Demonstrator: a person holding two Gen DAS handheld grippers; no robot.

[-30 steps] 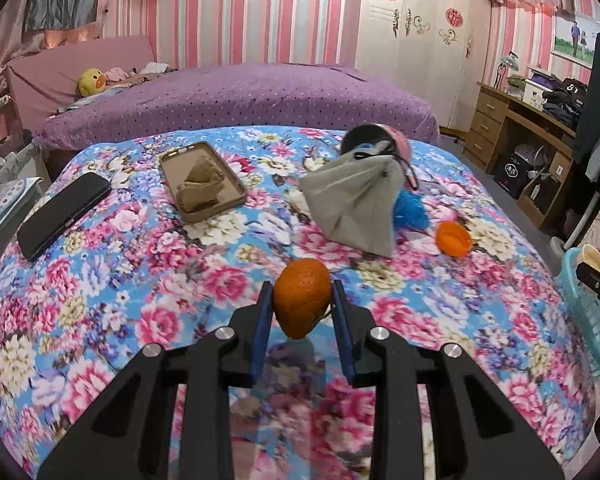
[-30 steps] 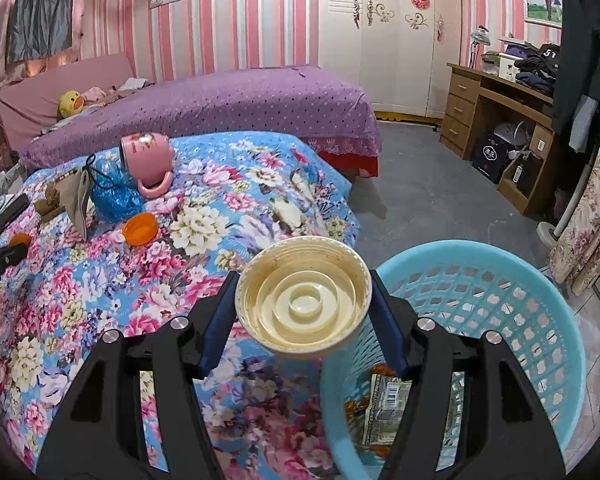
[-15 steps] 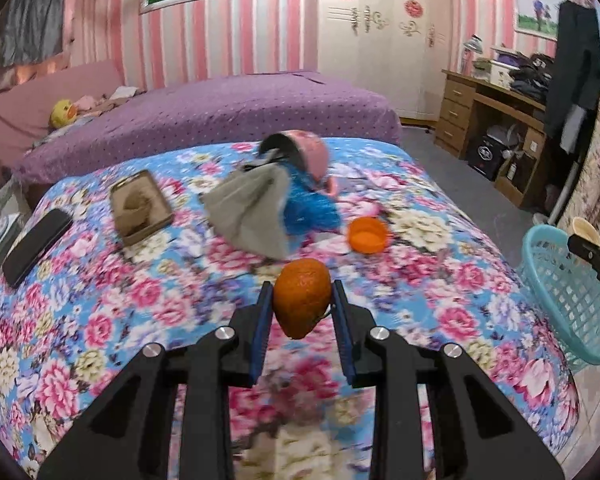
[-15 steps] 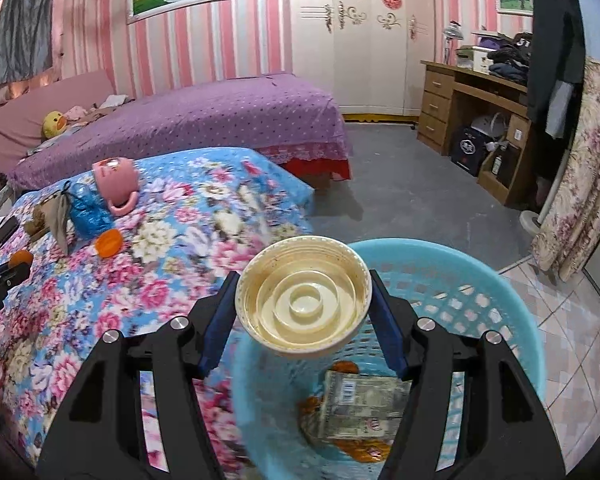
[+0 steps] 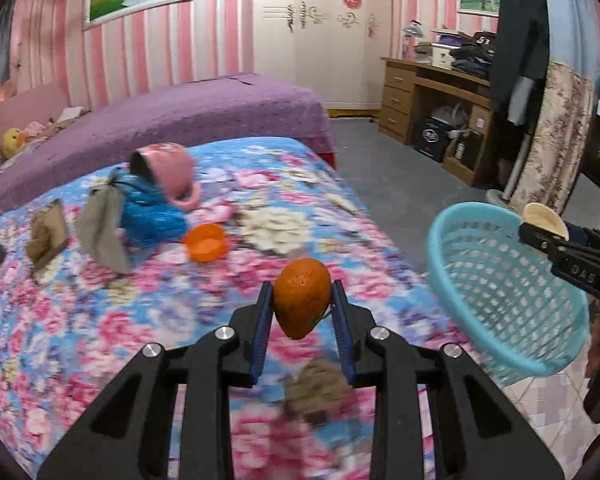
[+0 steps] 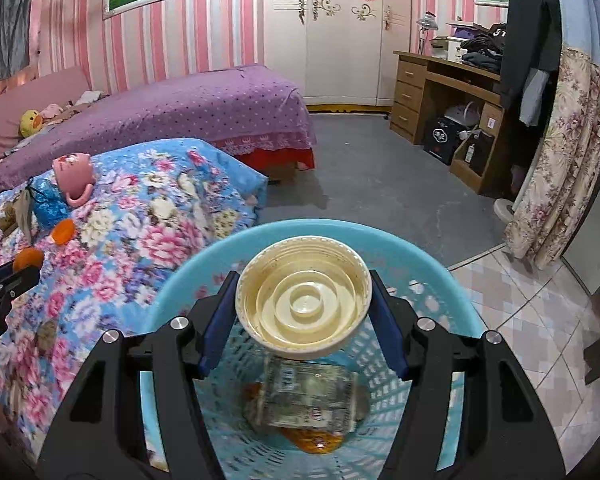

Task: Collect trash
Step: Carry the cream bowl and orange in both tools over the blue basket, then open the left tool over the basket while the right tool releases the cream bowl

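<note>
My left gripper (image 5: 302, 304) is shut on an orange fruit (image 5: 302, 296) and holds it above the floral bedspread (image 5: 100, 320), left of the light blue basket (image 5: 500, 292). My right gripper (image 6: 303, 308) is shut on a cream plastic lid (image 6: 303, 312) and holds it over the basket's (image 6: 432, 248) opening. A crumpled wrapper (image 6: 308, 396) and an orange scrap lie in the basket's bottom. The right gripper with the lid (image 5: 546, 220) shows at the basket's far rim in the left wrist view.
On the bedspread lie an orange cap (image 5: 206, 242), a blue bag (image 5: 148, 216), a grey cloth (image 5: 104, 228), a tipped pink mug (image 5: 168, 168) and a brown scrap (image 5: 316, 388). A purple bed (image 6: 180, 104) and a wooden desk (image 6: 452, 80) stand behind.
Both grippers have swung right. The right gripper with the lid has moved from the bed's edge to over the basket. The left gripper with the orange has come nearer the basket.
</note>
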